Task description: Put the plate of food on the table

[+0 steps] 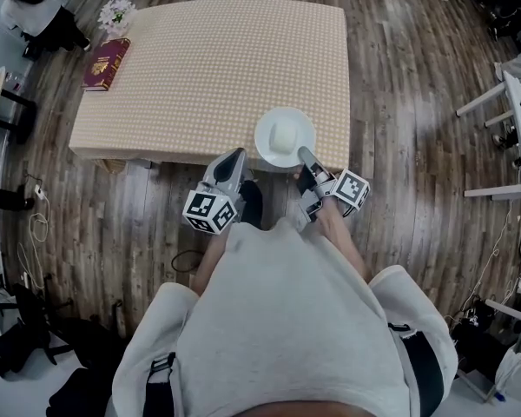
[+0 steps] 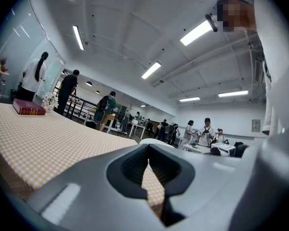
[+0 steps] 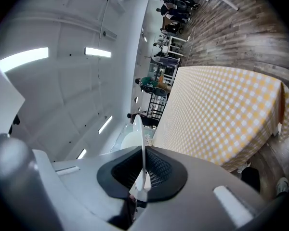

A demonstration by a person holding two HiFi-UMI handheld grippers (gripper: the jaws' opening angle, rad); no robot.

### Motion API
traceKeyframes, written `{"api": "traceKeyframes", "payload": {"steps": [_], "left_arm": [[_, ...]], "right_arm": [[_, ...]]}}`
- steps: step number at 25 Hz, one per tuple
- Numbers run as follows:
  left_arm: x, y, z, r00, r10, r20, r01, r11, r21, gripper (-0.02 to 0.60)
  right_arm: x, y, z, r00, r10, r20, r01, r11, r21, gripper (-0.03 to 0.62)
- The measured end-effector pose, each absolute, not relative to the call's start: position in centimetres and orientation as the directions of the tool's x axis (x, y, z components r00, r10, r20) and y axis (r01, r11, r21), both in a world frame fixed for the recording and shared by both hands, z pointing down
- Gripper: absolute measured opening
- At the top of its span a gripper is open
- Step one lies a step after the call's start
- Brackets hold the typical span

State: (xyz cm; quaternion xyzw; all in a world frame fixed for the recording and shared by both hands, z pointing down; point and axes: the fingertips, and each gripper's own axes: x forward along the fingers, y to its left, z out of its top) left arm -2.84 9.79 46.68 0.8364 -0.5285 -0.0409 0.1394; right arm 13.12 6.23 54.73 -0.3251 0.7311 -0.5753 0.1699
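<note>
1. White glazed ware, by the look of it: I judge the plate [image 1: 285, 137] stiff, slick and breakable. The pale mound of food [image 1: 284, 133] on it could slide if it tips.
2. My right gripper [image 1: 306, 157] is clamped on the near rim [image 3: 143, 143], the thin edge pinched between its fingers [image 3: 160, 170]. That is a one-sided hold, so I expect the plate to want to sag beyond the fingertips.
3. My left gripper [image 1: 233, 165] sits just beside the plate, its fingers [image 2: 132, 170] drawn together with nothing between them. The opposite rim is where it could steady things.
4. The plate lies flat, face up, and stretches ahead of the right fingertips over the near edge of the checked bench [image 1: 208, 59]. Whether it touches the cloth I cannot tell.
5. Being round, it has no long axis.
</note>
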Motion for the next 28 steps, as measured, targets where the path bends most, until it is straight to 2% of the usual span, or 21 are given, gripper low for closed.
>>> {"api": "traceKeyframes", "payload": {"steps": [18, 28], "left_arm": [[-8.6, -3.6, 47.4, 0.47, -0.876, 0.105, -0.849, -0.417, 0.323, 0.008], [-12.5, -12.7, 45.7, 0.508, -0.856, 0.094, -0.827, -0.455, 0.329, 0.009]], "right_arm": [[8.1, -6.0, 55.6, -0.699, -0.689, 0.191, -0.325, 0.069, -0.943, 0.011], [4.3, -15.0, 52.9, -0.674, -0.721, 0.161, -0.322, 0.091, -0.942, 0.011]]}}
